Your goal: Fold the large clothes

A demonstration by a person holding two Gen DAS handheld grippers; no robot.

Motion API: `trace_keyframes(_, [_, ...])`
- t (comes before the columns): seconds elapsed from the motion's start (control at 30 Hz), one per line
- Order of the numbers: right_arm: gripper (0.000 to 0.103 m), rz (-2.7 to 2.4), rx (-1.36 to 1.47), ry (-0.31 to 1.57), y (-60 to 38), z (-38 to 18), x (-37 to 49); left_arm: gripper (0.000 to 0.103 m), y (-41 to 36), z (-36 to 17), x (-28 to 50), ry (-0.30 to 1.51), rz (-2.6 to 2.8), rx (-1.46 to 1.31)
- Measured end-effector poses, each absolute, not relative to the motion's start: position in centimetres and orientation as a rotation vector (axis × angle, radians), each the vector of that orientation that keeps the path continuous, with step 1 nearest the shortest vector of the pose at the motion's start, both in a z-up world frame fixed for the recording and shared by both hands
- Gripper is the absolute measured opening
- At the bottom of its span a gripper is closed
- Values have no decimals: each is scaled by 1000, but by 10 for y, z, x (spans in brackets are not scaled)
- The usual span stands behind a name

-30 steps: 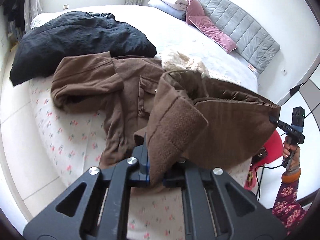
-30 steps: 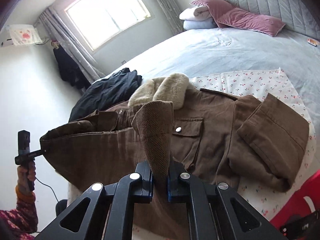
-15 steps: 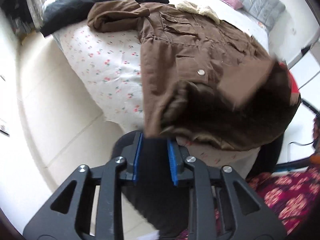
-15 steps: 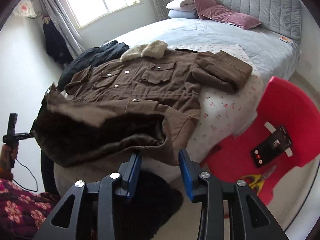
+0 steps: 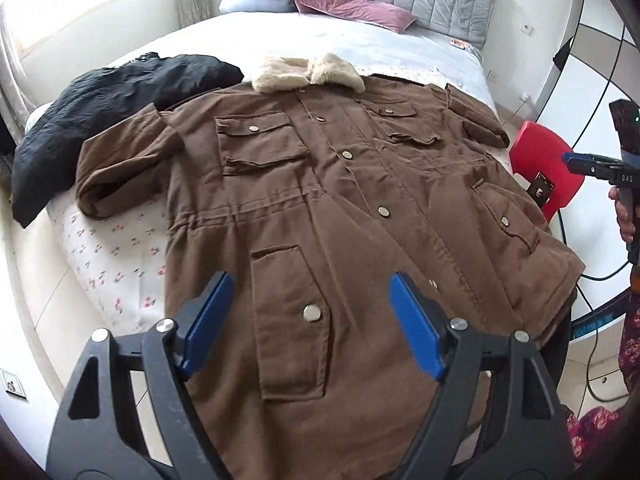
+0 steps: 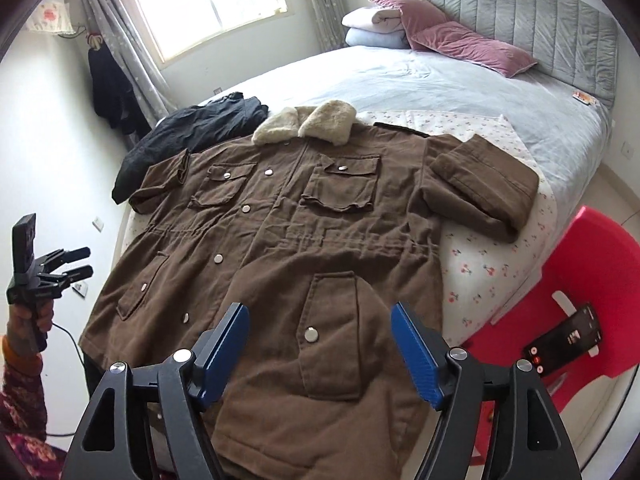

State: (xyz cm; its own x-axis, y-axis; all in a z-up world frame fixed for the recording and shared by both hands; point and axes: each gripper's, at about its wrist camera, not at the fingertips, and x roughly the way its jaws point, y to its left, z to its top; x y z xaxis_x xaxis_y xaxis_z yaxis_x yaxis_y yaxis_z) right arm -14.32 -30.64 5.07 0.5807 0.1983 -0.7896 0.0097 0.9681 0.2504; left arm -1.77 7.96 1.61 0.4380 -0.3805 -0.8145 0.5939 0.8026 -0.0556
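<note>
Left wrist view: our left gripper (image 5: pixel 310 324) and right gripper (image 6: pixel 320 346) are spread, empty. The brown coat (image 5: pixel 340 200) looks heavy, limp; we grip its hem corners.

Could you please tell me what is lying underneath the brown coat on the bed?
The brown coat lies on a floral sheet, which shows beside it on both sides. Its left shoulder overlaps a black garment. Anything else beneath is covered.

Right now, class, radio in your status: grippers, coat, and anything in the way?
Left gripper open, empty. Right gripper open, empty. Brown coat flat on bed, front up, buttoned, unfolded. Black garment touching its left shoulder.
</note>
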Motion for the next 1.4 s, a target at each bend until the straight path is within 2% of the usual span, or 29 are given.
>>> trace_keyframes(0.13, [75, 127, 263, 1008, -290, 38, -89, 81, 40, 2, 4, 1003, -577, 291])
trace_keyframes(0.27, [75, 96, 244, 1057, -285, 45, -48, 81, 17, 14, 35, 1055, -555, 323])
trace_keyframes(0.6, [75, 124, 211, 1150, -288, 120, 38, 81, -21, 83, 153, 1045, -447, 387])
trace_keyframes(0.73, [84, 84, 239, 1080, -293, 135, 88, 81, -55, 85, 208, 1034, -434, 371])
trace_keyframes(0.83, [85, 62, 286, 1028, -295, 113, 141, 81, -82, 69, 252, 1035, -422, 321])
trace_keyframes(0.97, [85, 5, 325, 955, -292, 53, 214, 79, -110, 36, 305, 997, -390, 258])
trace_keyframes(1.0, [85, -2, 325, 941, -288, 32, 235, 77, -117, 22, 322, 980, -383, 238])
trace_keyframes(1.07, [84, -3, 338, 916, -284, -2, 265, 65, -128, 4, 344, 978, -379, 207])
trace_keyframes(1.1, [83, -5, 345, 901, -282, -17, 279, 62, -134, -9, 358, 989, -385, 187])
trace_keyframes(1.17, [79, -3, 355, 875, -279, -38, 301, 55, -147, -31, 381, 1005, -395, 162])
trace_keyframes(1.3, [72, -103, 267, 846, -277, -72, 344, 54, -169, -61, 404, 1025, -405, 174])
trace_keyframes(1.33, [67, -113, 241, 844, -279, -78, 348, 54, -169, -67, 406, 1039, -405, 168])
trace_keyframes(1.4, [45, -140, 165, 845, -277, -89, 352, 39, -164, -76, 407, 1047, -407, 141])
